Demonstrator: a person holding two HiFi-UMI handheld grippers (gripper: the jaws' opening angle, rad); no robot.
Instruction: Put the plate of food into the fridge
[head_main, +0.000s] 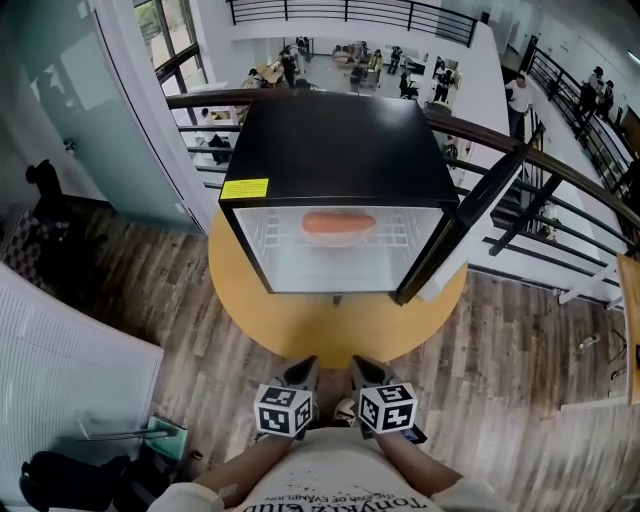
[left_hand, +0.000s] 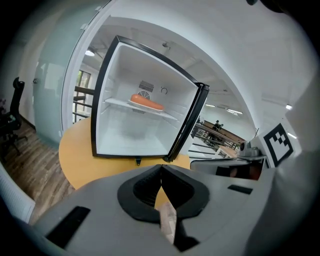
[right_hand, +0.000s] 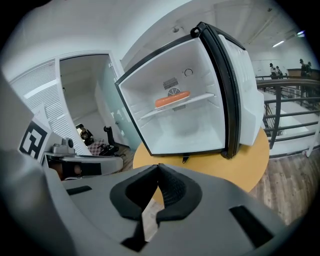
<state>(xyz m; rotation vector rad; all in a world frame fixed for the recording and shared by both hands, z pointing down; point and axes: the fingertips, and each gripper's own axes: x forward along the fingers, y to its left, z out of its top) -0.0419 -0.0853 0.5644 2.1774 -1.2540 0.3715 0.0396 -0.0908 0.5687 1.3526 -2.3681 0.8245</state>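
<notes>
A small black fridge (head_main: 340, 150) stands on a round yellow table (head_main: 300, 325) with its door (head_main: 455, 235) swung open to the right. Orange food on a plate (head_main: 339, 223) rests on the white wire shelf inside; the same plate of food (left_hand: 146, 102) (right_hand: 172, 99) shows in both gripper views. My left gripper (head_main: 302, 373) and right gripper (head_main: 366, 371) hang side by side, low and close to my body, short of the table's near edge. Both are shut with nothing between the jaws.
A dark railing (head_main: 560, 170) curves behind and to the right of the fridge, with an open floor below. A glass wall (head_main: 80, 110) stands at the left. A white panel (head_main: 60, 370) and dark bags (head_main: 60, 480) lie at the lower left. Wooden floor (head_main: 520, 360) surrounds the table.
</notes>
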